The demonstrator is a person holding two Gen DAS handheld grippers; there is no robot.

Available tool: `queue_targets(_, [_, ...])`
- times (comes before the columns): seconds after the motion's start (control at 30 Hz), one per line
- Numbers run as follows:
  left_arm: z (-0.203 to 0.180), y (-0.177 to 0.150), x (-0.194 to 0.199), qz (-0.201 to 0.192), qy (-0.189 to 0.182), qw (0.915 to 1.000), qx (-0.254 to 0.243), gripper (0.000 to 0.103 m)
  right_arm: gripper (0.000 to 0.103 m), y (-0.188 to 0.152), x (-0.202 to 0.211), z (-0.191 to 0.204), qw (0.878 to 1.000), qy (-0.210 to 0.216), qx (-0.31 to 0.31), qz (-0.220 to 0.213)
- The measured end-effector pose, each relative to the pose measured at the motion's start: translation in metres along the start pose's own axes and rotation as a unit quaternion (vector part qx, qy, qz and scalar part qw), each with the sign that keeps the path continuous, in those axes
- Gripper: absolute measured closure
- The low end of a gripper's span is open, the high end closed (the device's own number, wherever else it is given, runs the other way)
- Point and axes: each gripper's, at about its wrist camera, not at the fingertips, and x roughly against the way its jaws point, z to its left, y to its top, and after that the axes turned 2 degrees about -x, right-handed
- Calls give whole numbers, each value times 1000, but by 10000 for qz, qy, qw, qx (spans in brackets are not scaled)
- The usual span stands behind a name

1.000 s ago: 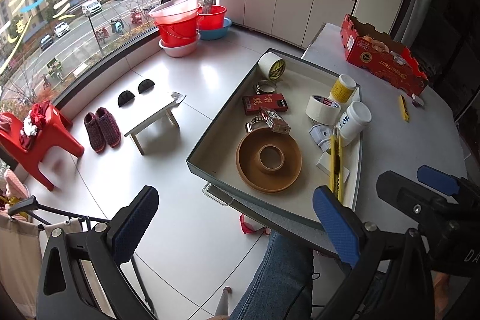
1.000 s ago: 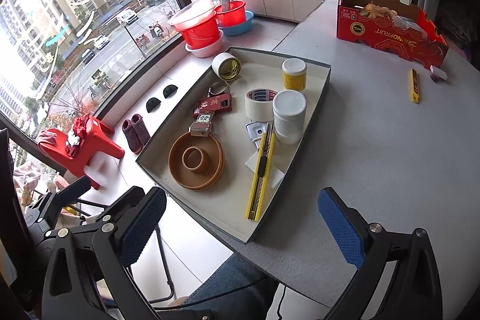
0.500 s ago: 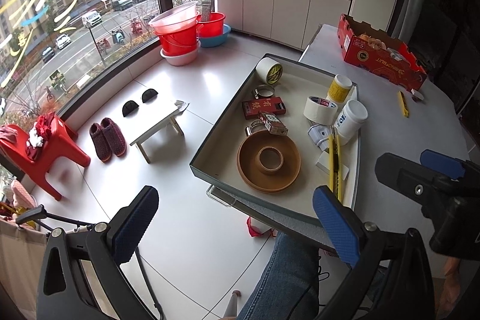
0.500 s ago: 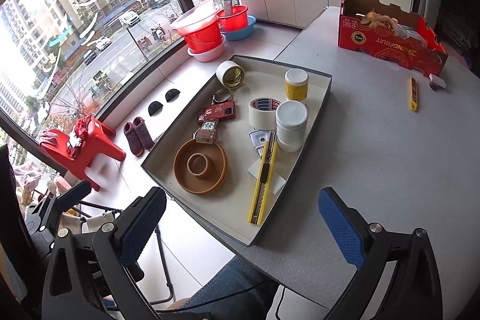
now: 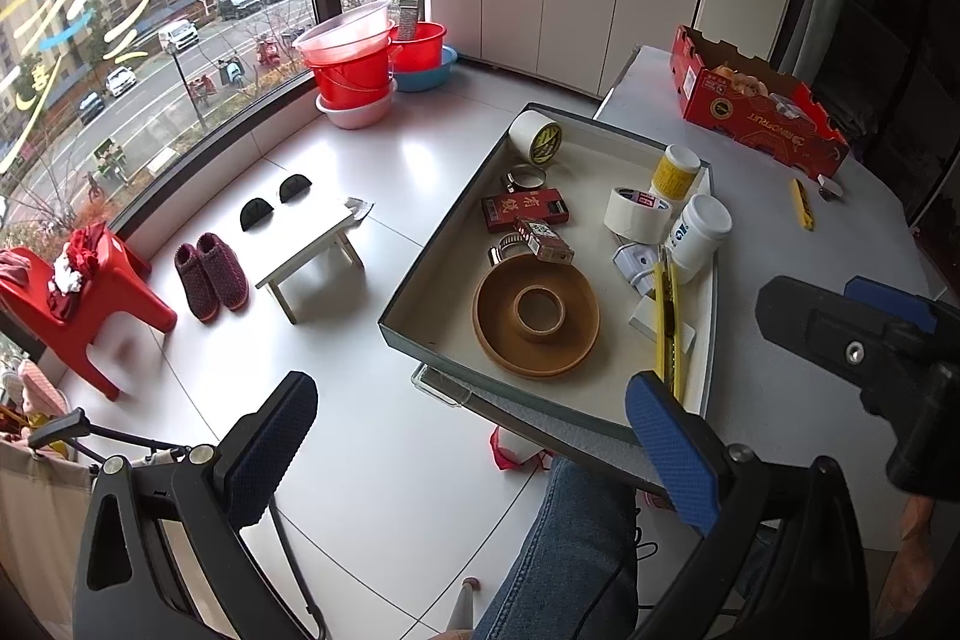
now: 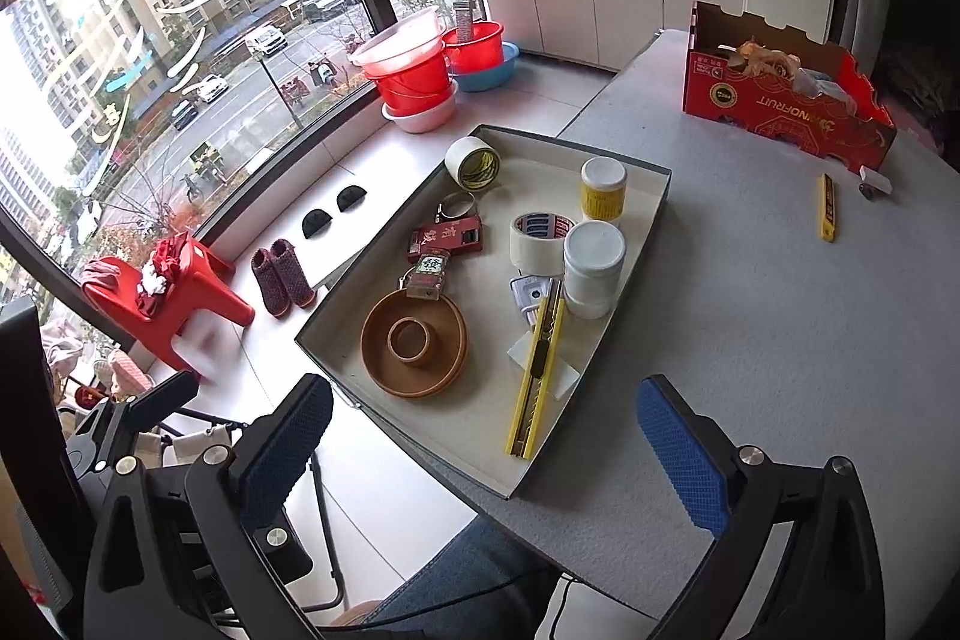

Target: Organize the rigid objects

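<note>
Both jaws spread, short of tray (image 6: 636,256)

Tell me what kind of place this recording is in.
Most likely a home, a high-rise flat's glazed balcony or sunroom: slippers on the tiled floor, stacked wash basins by the window over a street, and a table holding a tray of household odds and ends.

Shallow tray (image 6: 651,214) at table (image 6: 750,340) left edge: brown ring dish (image 6: 414,343), yellow utility knife (image 6: 537,370), two white jars (image 6: 594,268), tape rolls (image 6: 534,232). Red carton (image 6: 786,100) at far edge. Right gripper (image 6: 486,454) spread wide, empty.
</note>
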Motion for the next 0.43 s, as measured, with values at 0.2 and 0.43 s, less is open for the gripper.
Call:
queue_targets(0.2, [4,1,-3,39,-18,10000,49,0,1,5,-2,4,9999,-110,109,12])
queue_targets(0.43, [8,1,-2,-60,38,9999,157,0,1,10,-4,8,9994,-253,223,12])
